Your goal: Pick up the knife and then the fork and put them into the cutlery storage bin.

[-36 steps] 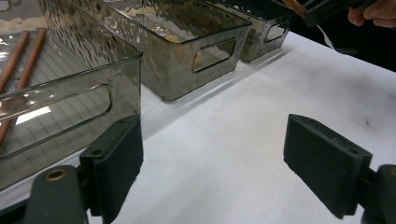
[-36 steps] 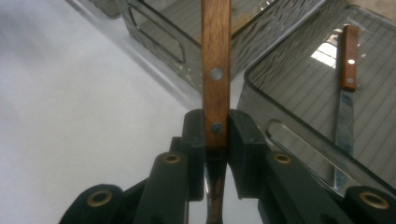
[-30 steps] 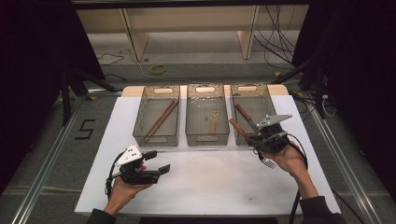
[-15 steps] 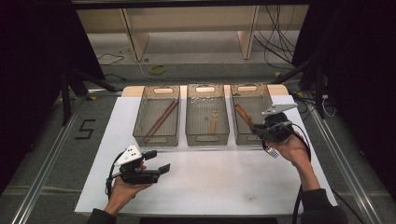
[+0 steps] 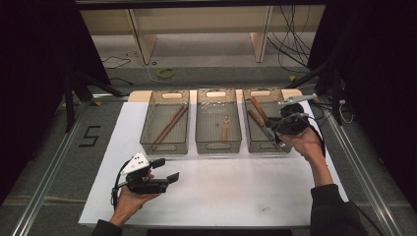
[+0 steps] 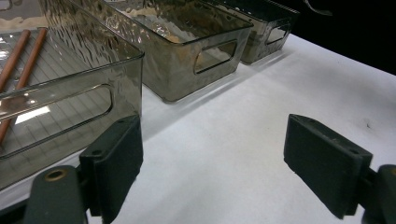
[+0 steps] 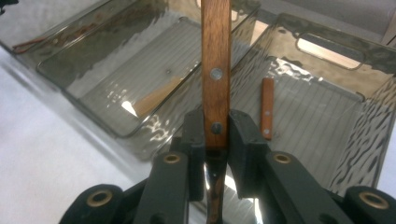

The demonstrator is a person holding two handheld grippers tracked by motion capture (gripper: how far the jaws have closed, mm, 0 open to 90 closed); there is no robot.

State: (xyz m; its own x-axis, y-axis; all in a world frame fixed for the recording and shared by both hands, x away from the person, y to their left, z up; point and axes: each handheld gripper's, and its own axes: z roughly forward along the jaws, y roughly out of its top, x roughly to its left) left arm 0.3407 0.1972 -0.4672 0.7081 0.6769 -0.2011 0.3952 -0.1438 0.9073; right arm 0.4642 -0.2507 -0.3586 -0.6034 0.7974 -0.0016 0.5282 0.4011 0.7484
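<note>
right gripper [image 5: 281,127] lifted over ribbed bin [image 7: 327,116] | jaws clenched on wood-handled fork [image 7: 215,70] | left gripper [image 6: 212,163] jaws released

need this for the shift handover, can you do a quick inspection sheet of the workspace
surface: white mat, bare in front of the bins
job's things: wooden-handled fork gripped over the right bin; another wooden handle lies inside; middle bin holds a small wooden utensil; left bin holds chopsticks
clutter: nothing seen
grippers: right gripper shut on the fork handle; left gripper open, nothing between its fingers
cables: loose cables on the floor behind
surroundings: wooden frame legs, dark curtains at both sides
</note>
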